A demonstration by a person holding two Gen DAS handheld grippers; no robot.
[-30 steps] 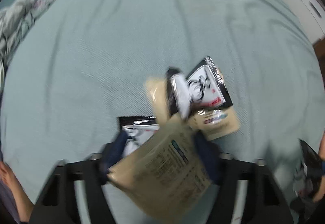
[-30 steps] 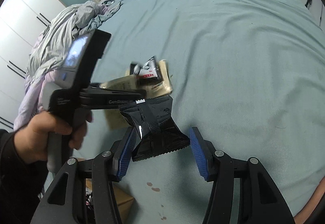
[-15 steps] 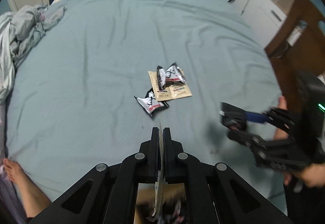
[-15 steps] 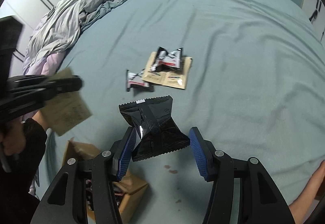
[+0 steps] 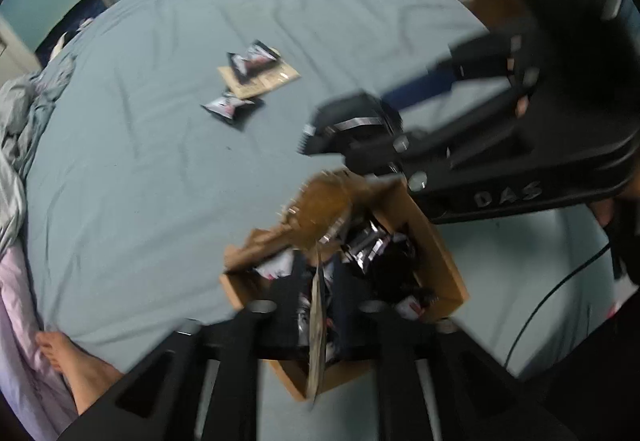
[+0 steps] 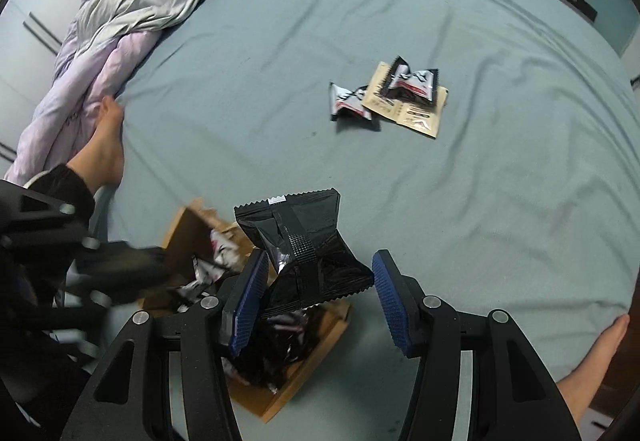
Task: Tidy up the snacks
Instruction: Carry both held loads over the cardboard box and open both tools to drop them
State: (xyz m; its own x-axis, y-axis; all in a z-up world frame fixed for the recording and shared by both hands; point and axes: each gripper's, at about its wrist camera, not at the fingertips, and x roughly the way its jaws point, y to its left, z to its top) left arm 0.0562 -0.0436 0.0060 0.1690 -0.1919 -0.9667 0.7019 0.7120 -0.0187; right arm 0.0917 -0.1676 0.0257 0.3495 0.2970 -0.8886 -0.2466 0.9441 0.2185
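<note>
Left gripper (image 5: 320,277), jaws just parting, releases tan packet (image 5: 316,325) into box (image 5: 436,241); right gripper (image 6: 316,297), half-open, carries black packet (image 6: 308,241), frame centre.

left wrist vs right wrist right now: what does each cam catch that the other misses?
Left wrist only: a flat tan snack packet edge-on between the left gripper's fingers, seemingly clear of them, as its jaws have just been opening; a thin black cable.
Right wrist only: a bare foot at the lower right edge.
Both: the open brown cardboard box of snacks, the glossy black snack packet clamped in the right gripper, three loose packets on the teal bedsheet.
</note>
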